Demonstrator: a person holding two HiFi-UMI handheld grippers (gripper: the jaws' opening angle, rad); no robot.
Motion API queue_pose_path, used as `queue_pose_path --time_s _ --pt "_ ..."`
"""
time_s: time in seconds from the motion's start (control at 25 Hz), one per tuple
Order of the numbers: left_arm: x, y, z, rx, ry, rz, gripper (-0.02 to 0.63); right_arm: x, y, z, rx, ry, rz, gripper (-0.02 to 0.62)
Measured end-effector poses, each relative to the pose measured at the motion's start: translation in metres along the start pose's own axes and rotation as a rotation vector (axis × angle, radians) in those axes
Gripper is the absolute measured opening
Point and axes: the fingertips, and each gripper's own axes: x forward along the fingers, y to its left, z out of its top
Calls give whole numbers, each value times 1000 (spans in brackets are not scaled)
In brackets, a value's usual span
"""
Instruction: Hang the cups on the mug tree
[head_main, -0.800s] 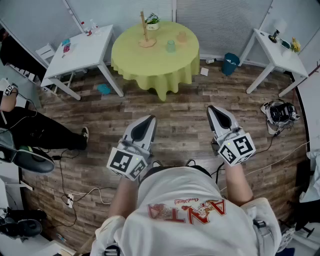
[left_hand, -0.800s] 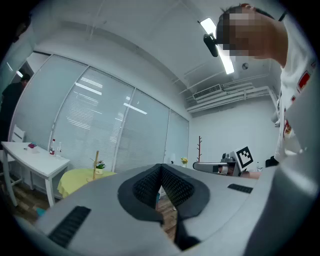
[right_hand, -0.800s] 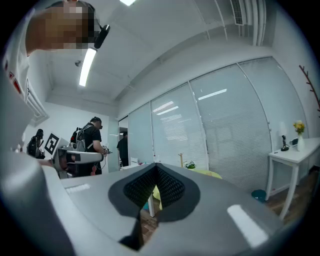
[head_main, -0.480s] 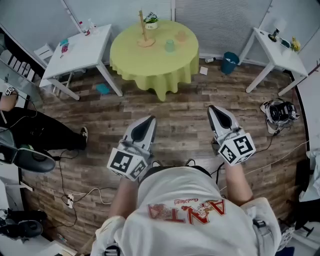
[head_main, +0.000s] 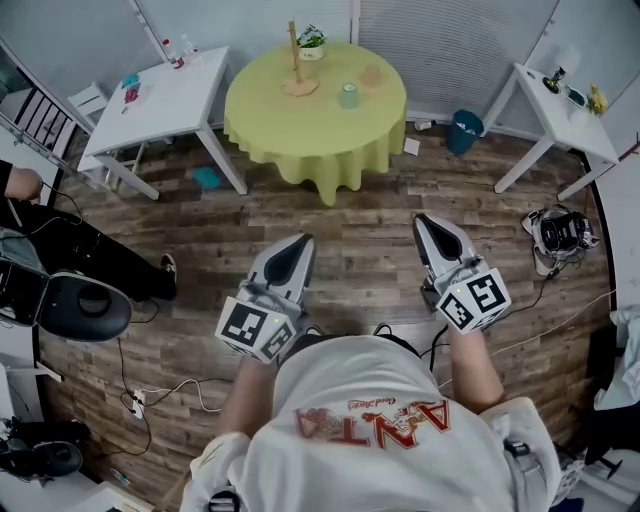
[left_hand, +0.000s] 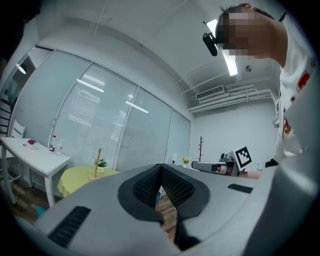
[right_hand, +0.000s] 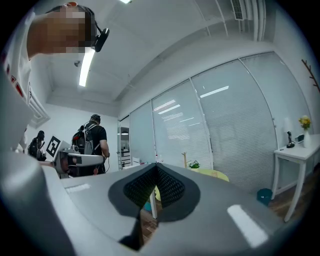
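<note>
While L tongs, R tongs sit closed, empty, mug tree, cups far off

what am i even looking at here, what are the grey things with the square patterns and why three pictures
A person stands in a room with a hand-held tool in each hand: the left tongs and the right tongs. The patterned cubes are part of them. The top-down picture comes from a camera on the person's head; the other two come from cameras riding on each tool, looking along its jaws. Both tongs are shut and hold nothing. Ahead stands a round table with a yellow-green cloth. On it are a wooden mug tree, a small potted plant, a green cup and a paler cup. No cup seems to hang on the tree yet.
</note>
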Motion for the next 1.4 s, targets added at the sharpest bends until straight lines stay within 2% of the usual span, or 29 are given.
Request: queue_pose_path --time_s 0.28,0.48,0.72,0.92,1.04,1.4 --pt "-12 35 2 30 4 -37 9 39 25 -6 13 -8 18 2" --pt "-21 62 2 24 17 -46 9 60 48 -12 -40 -7 37 2" --pt "-13 81 -2 5 20 -52 9 82 44 -18 -37 18 31 2" --pt "16 100 -7 5 39 -26 9 111 8 -26 10 17 41 2" --pt "49 116 -7 0 52 -2 9 132 -23 -28 2 32 48 2" --pt "169 144 5 -1 62 86 9 179 -156 -23 47 62 72 2"
